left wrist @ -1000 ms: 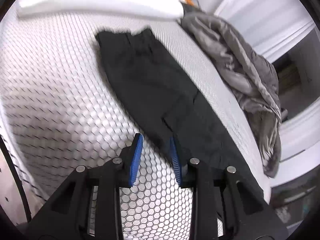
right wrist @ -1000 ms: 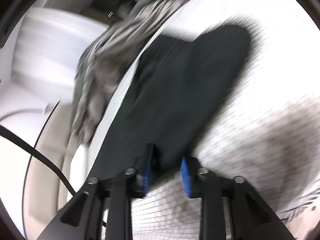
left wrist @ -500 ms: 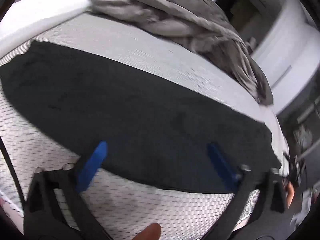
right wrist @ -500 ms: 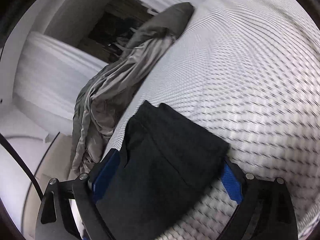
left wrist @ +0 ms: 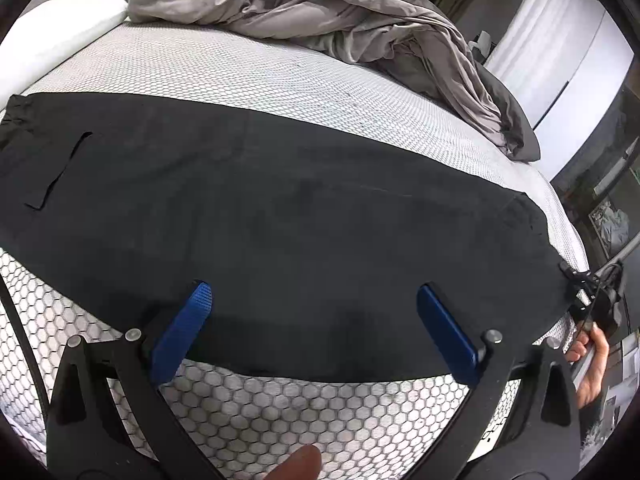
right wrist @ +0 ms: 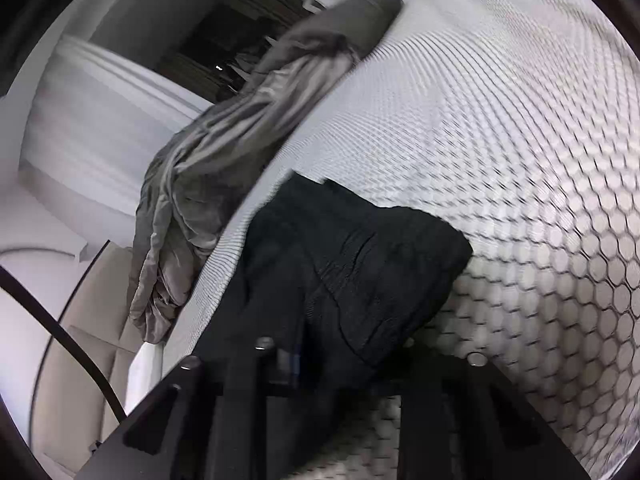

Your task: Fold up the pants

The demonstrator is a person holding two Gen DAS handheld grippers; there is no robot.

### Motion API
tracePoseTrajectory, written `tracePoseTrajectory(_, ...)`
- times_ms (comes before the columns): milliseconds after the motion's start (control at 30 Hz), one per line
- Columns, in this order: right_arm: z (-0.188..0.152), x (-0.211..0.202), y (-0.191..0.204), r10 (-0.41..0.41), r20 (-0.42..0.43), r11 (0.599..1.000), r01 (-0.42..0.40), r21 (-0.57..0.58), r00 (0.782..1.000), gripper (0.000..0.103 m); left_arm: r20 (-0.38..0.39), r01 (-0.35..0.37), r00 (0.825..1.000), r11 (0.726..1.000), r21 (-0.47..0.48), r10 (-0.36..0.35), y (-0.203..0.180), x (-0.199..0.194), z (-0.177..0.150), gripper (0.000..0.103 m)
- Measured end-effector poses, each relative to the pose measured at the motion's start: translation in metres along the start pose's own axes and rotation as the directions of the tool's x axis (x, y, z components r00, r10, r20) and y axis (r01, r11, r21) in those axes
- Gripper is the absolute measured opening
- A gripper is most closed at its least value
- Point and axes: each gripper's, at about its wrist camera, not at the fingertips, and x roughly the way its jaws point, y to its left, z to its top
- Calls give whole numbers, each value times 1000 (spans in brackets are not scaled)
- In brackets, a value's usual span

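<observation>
Bare mattress [left wrist: 280, 412] nearside; rumpled grey duvet [left wrist: 320, 12] beyond pants [left wrist: 280, 208].

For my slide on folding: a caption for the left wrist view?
Open left gripper poised over black pants on a bed.

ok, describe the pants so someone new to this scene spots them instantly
Start at the bed with the white honeycomb-patterned mattress. A crumpled grey blanket is heaped along its far side; nearer the camera lie the pants, stretched out as one long band. They are the only black, flat item, with a slit pocket near one end.
</observation>
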Motion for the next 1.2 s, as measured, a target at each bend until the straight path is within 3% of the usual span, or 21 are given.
tracePoseTrajectory(100,-6,-7,50,79,14,991,-77,-107,997,15,17,-12,1000,1000,-24,12,14,-6,6,102)
tracePoseTrajectory(167,-22,-6,106,201,-34,956,-203,-211,979,15,32,-19,999,999,-36,20,23,-10,10,102)
tracePoseTrajectory(200,-33,-2,135,269,-92,923,-284,-259,959,18,38,-25,999,999,-47,27,29,-13,13,102)
tracePoseTrajectory(267,-65,13,192,409,-309,817,-495,-296,859,46,38,-18,999,997,-71,21,38,-14,15,102)
tracePoseTrajectory(300,-77,20,207,463,-391,767,-581,-274,796,76,30,12,1000,995,-96,-9,44,-14,16,102)
tracePoseTrajectory(333,-95,25,224,503,-464,713,-653,-253,729,79,23,40,999,992,-122,-37,49,-14,17,102)
tracePoseTrajectory(367,-105,26,232,498,-488,697,-666,-268,717,79,18,64,998,987,-147,-62,54,-13,18,102)
tracePoseTrajectory(433,-117,26,239,442,-503,693,-639,-335,743,79,19,107,994,976,-189,-105,61,-13,20,102)
tracePoseTrajectory(500,-119,28,232,365,-472,718,-565,-406,802,79,31,145,989,966,-214,-141,64,-12,24,102)
tracePoseTrajectory(567,-117,39,214,186,-410,776,-390,-496,893,79,44,202,979,951,-235,-197,64,-10,27,102)
tracePoseTrajectory(633,-118,53,200,50,-368,788,-264,-557,928,79,40,246,969,939,-241,-243,55,-4,31,97)
tracePoseTrajectory(733,-121,66,166,-72,-377,810,-167,-562,923,79,-14,322,943,925,-201,-332,31,10,32,82)
tracePoseTrajectory(800,-119,70,151,-79,-375,820,-154,-552,923,79,-71,364,923,918,-158,-378,12,23,28,73)
tracePoseTrajectory(867,-120,70,143,-90,-368,818,-142,-557,926,79,-139,406,895,904,-133,-423,-6,41,23,57)
tracePoseTrajectory(933,-120,68,137,-91,-367,821,-139,-554,926,79,-216,429,866,892,-146,-452,-20,63,16,56)
tracePoseTrajectory(1000,-119,62,126,-89,-375,832,-138,-537,923,79,-258,397,867,904,-161,-427,-27,84,14,56)
tracePoseTrajectory(1067,-119,44,109,-72,-381,842,-149,-518,922,79,-263,403,858,896,-187,-441,-30,96,18,58)
tracePoseTrajectory(1133,-118,39,103,-57,-382,850,-156,-503,922,79,-261,442,828,864,-240,-496,-31,106,24,59)
tracePoseTrajectory(1200,-116,33,94,-51,-389,854,-162,-494,920,79,-222,492,792,809,-321,-569,-29,115,29,54)
